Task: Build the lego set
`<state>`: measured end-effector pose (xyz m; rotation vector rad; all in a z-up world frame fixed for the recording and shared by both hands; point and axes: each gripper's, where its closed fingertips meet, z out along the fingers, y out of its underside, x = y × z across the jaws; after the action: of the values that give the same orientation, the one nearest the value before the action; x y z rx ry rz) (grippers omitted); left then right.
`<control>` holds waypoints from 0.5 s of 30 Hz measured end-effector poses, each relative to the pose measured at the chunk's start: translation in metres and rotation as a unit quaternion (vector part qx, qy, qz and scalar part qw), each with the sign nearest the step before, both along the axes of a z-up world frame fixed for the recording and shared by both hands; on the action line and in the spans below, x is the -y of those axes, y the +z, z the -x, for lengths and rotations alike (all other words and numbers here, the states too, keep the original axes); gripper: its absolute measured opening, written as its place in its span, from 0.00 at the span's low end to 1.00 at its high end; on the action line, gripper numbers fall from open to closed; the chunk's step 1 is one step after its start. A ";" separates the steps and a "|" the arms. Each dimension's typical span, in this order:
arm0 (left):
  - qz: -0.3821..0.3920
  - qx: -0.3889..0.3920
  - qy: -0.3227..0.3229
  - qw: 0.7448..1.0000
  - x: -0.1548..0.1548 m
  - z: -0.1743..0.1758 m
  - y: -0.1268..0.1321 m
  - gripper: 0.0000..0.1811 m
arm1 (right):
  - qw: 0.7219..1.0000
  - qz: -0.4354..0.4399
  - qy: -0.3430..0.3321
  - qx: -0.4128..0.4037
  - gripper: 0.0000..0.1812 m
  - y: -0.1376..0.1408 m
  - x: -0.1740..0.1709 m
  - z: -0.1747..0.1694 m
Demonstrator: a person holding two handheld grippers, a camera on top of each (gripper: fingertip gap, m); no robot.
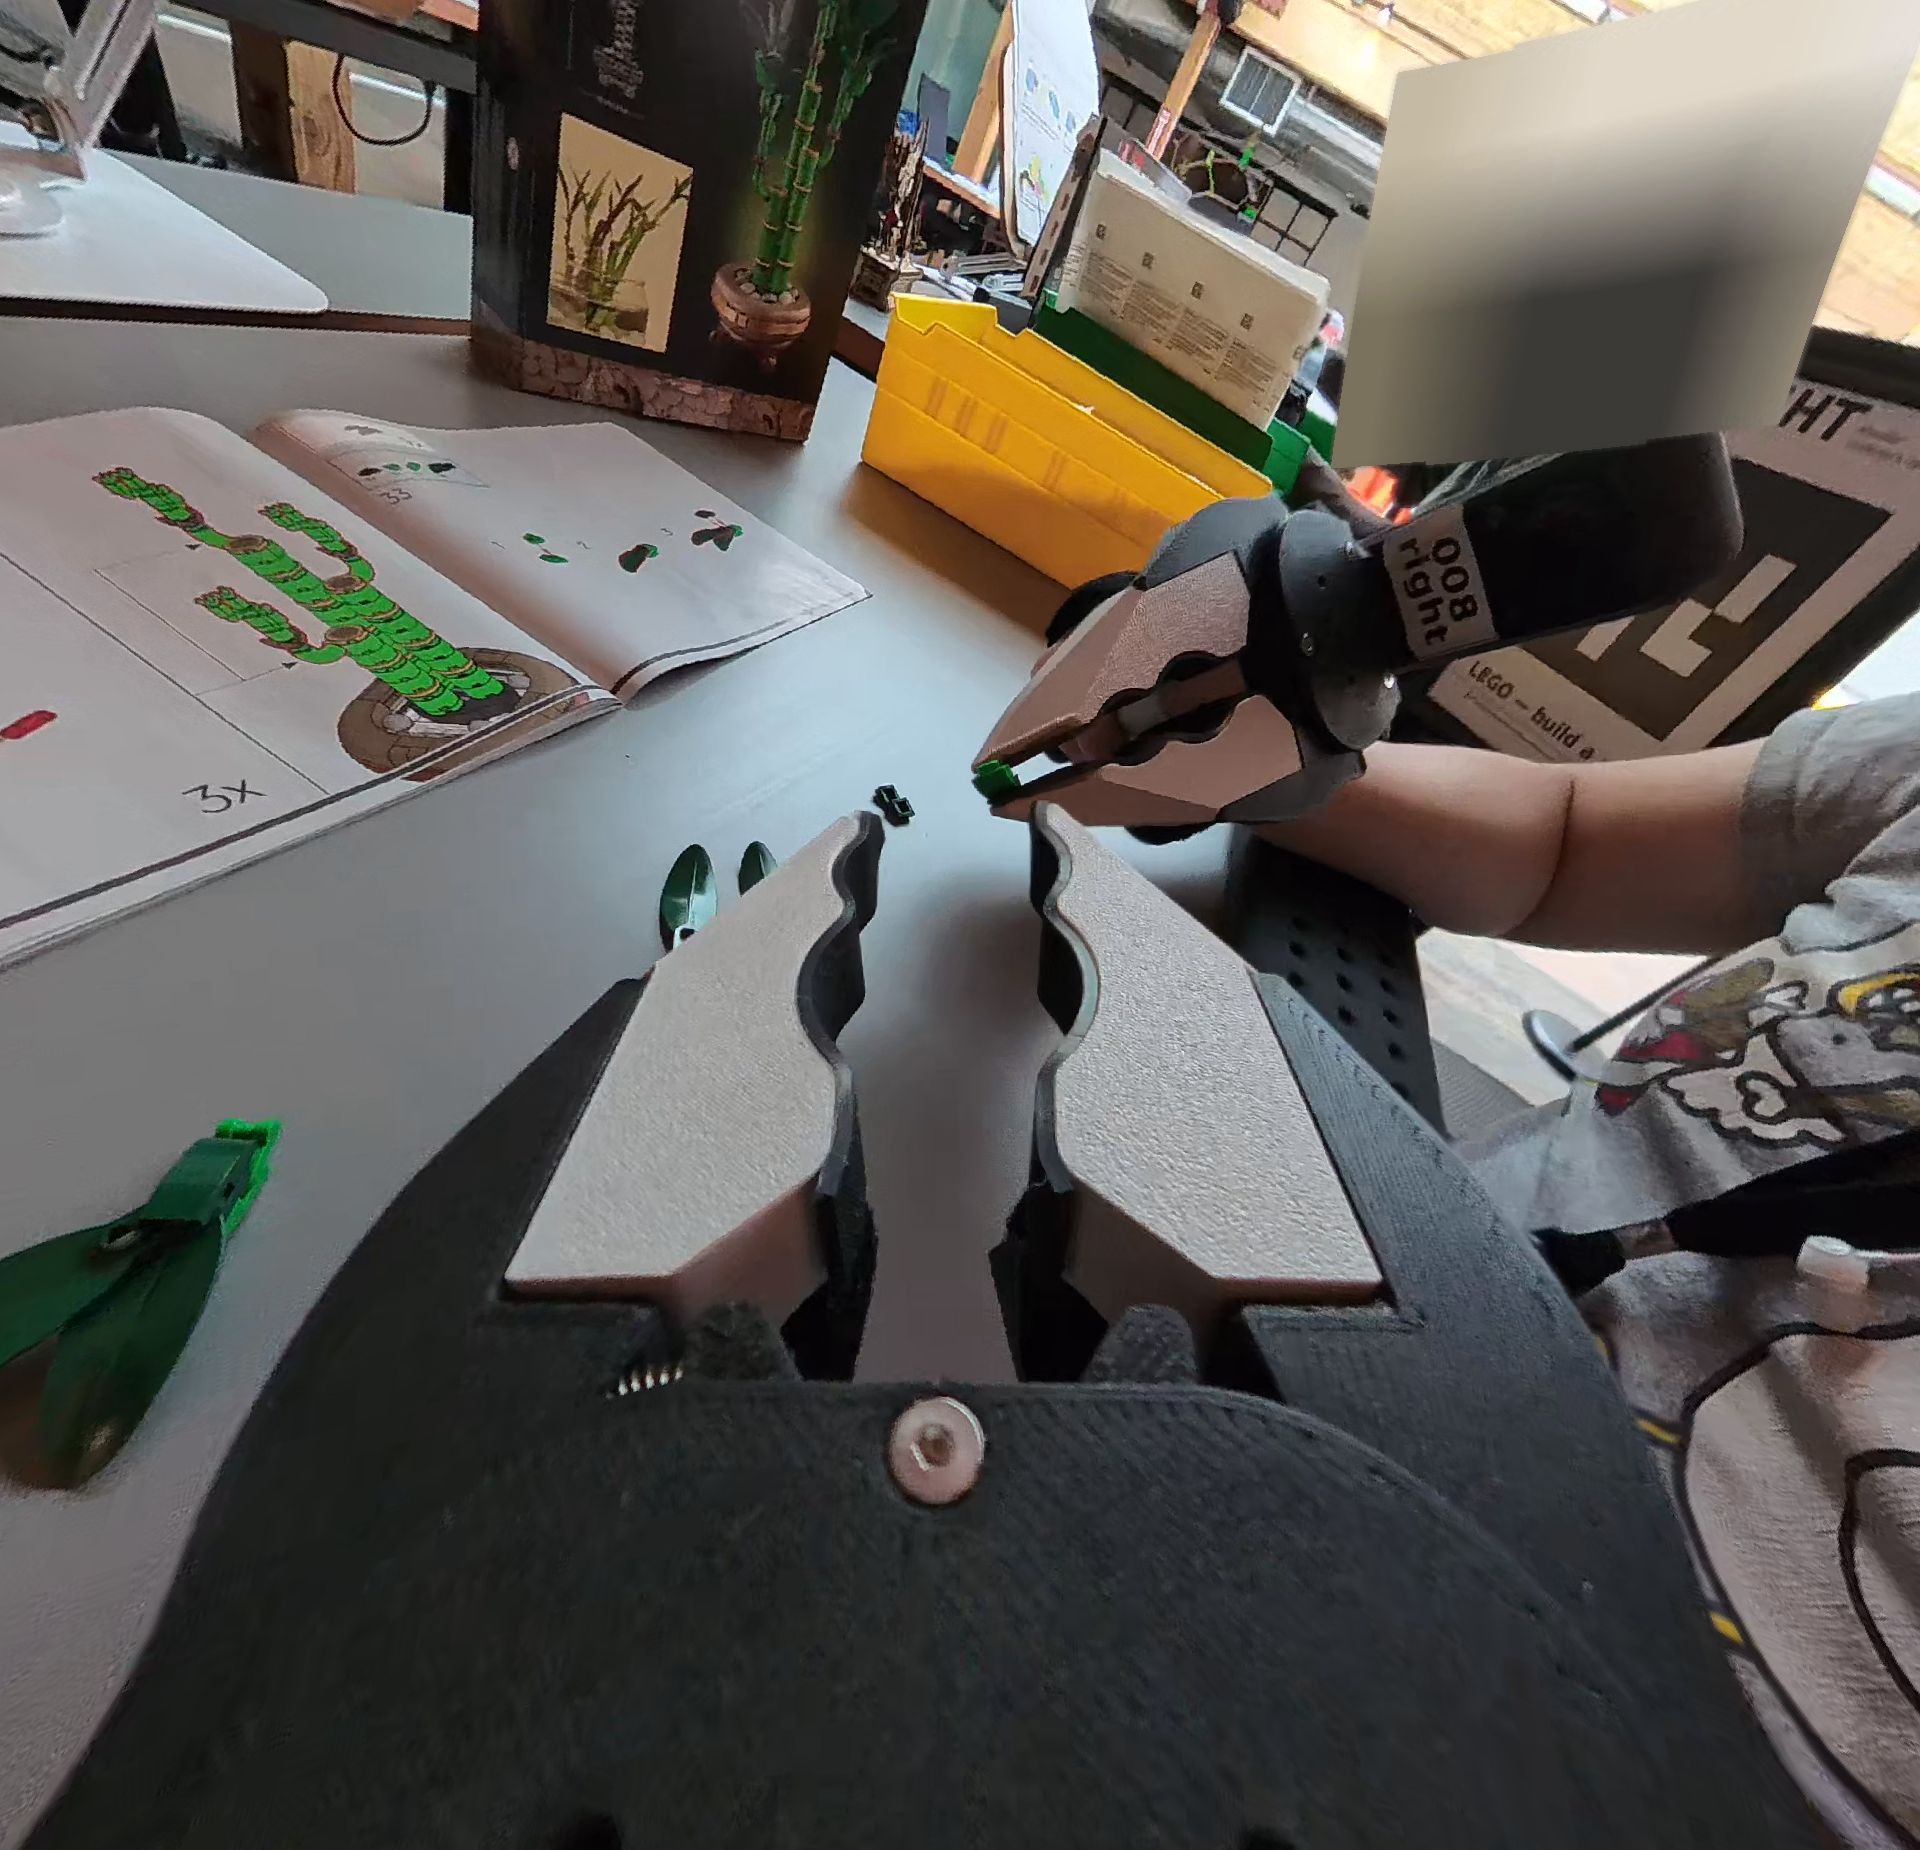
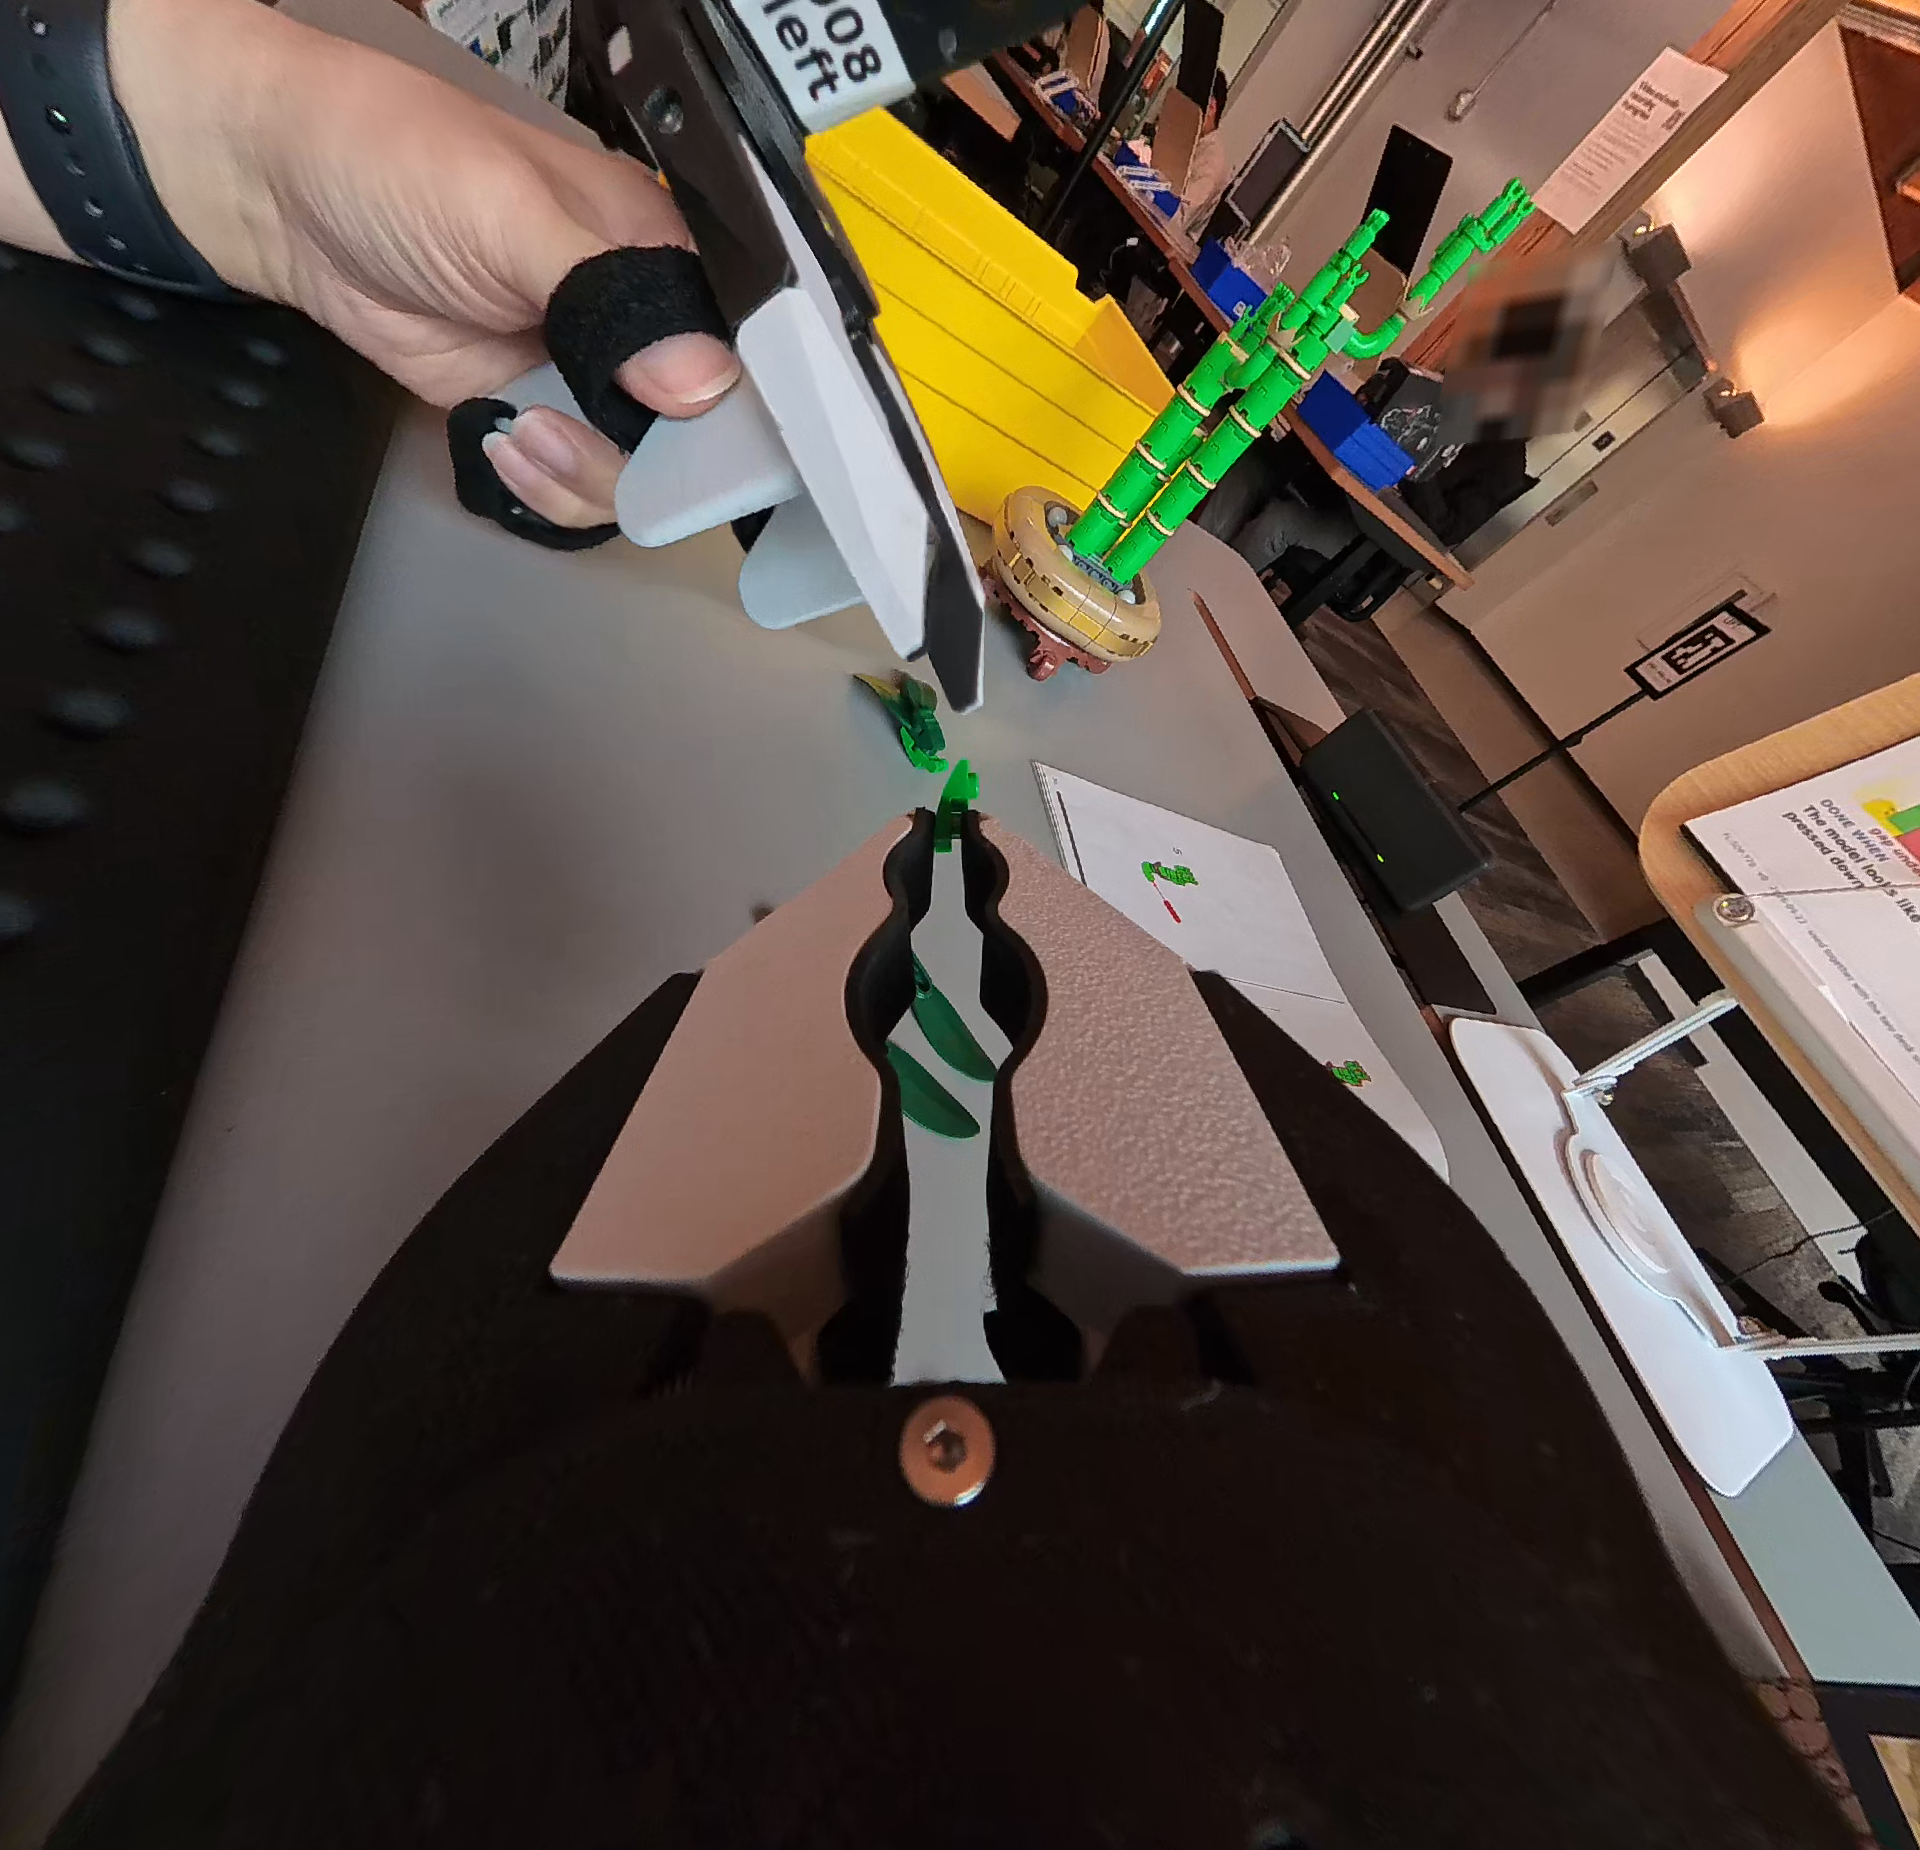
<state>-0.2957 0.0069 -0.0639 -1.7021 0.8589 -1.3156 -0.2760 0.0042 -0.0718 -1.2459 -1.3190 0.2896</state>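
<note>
In the left wrist view, the left gripper (image 1: pixel 956 839) hangs over the smooth grey table (image 1: pixel 727 720). Its two wavy-edged fingers with grainy beige faces stand clearly apart, with nothing between them. Just beyond their tips lies a tiny black piece (image 1: pixel 894 801). Two glossy dark green leaves (image 1: pixel 689 891) lie beside the left finger, and a bigger leaf assembly (image 1: pixel 125 1270) is near the left edge. The right gripper (image 1: pixel 1003 780) comes from the right, pinching a small bright green piece (image 1: pixel 995 778) at its tips. Behind are the open instruction booklet (image 1: pixel 343 616), the dark set box (image 1: pixel 686 169) and a yellow plastic bin (image 1: pixel 1049 450).

In the right wrist view, the right gripper (image 2: pixel 948 824) is nearly closed, its tips clamping the green piece (image 2: pixel 954 808) above the table. The left gripper, held by a hand (image 2: pixel 364 200), points down near a small green leaf cluster (image 2: pixel 914 720). The built bamboo model (image 2: pixel 1195 460), with ribbed green stalks in a round tan pot, stands beside the yellow bin.
</note>
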 end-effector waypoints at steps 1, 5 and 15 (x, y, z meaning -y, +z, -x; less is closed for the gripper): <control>0.014 0.009 -0.001 1.000 -0.001 -0.001 0.001 0.16 | 1.000 0.001 0.001 0.000 0.02 0.000 0.000 0.001; 0.055 0.033 -0.024 0.998 0.004 -0.009 0.003 0.17 | 1.000 -0.001 0.005 0.002 0.02 -0.001 0.002 0.003; 0.117 0.047 -0.053 0.991 0.012 -0.024 -0.003 0.09 | 1.000 -0.020 0.008 0.013 0.02 -0.001 0.005 0.006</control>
<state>-0.2715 -0.0055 -0.0667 -1.7770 0.7745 -1.6091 -0.2823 -0.0007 -0.0723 -1.2088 -1.3519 0.2583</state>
